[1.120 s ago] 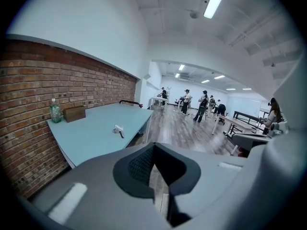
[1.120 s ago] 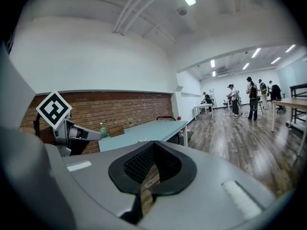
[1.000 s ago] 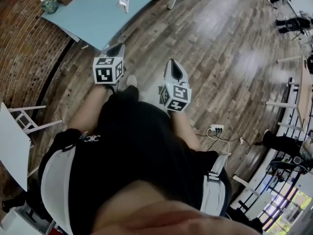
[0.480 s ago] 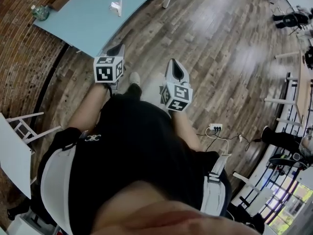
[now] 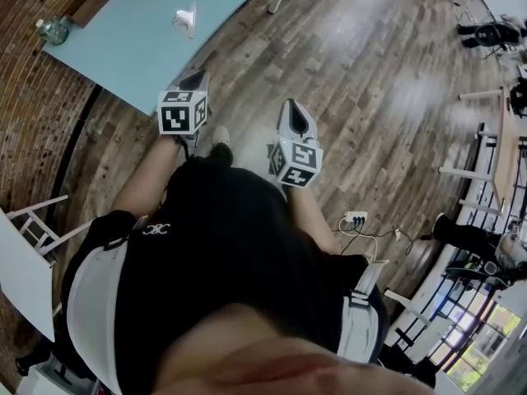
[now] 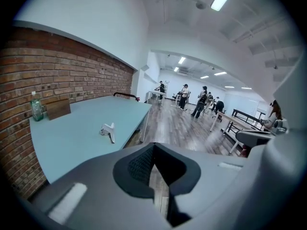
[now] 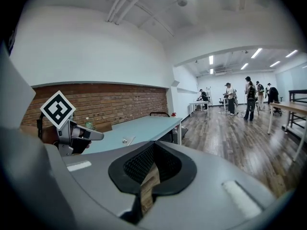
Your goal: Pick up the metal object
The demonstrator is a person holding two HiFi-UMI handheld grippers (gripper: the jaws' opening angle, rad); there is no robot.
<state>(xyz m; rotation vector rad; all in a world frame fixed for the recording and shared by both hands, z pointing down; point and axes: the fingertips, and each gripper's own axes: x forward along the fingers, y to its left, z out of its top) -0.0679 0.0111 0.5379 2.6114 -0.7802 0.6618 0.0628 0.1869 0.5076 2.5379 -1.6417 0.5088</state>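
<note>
Brickwork [image 6: 72,71] rises ahead and far to the left of our left tool, and against it stands a long pale blue bench [image 6: 72,145]. At the bench's left end, close to the wall, we see an upright green glass bottle [image 6: 37,107]. Just beside it on the right is a low brown cardboard box [image 6: 58,109].

Further right, alone on the bench top and well apart from both, lies the small silvery-white metal object [image 6: 109,131], a flat foot with a fin standing up from it. It sits ahead of our left tool and off to its left, well apart from the tips, with nothing touching it.

Our left tool [image 6: 154,151] is clenched. Its dark ribbed pads [image 6: 139,166] are together with nothing held, and only a sliver of the wooden plank floor [image 5: 370,72] shows past them. It hangs near the bench's nearest corner without touching it.

Near it on the right, our right tool [image 7: 152,151] is likewise clenched and empty, pointing out over the floor. From this tool the metal object lies ahead and to the left, beyond the left tool.

Behind the right tool and to its right, a white power strip [image 5: 356,218] lies on the floor with its cable. Far ahead and to the right of both tools, several people [image 6: 199,102] stand among tables in the open room.
</note>
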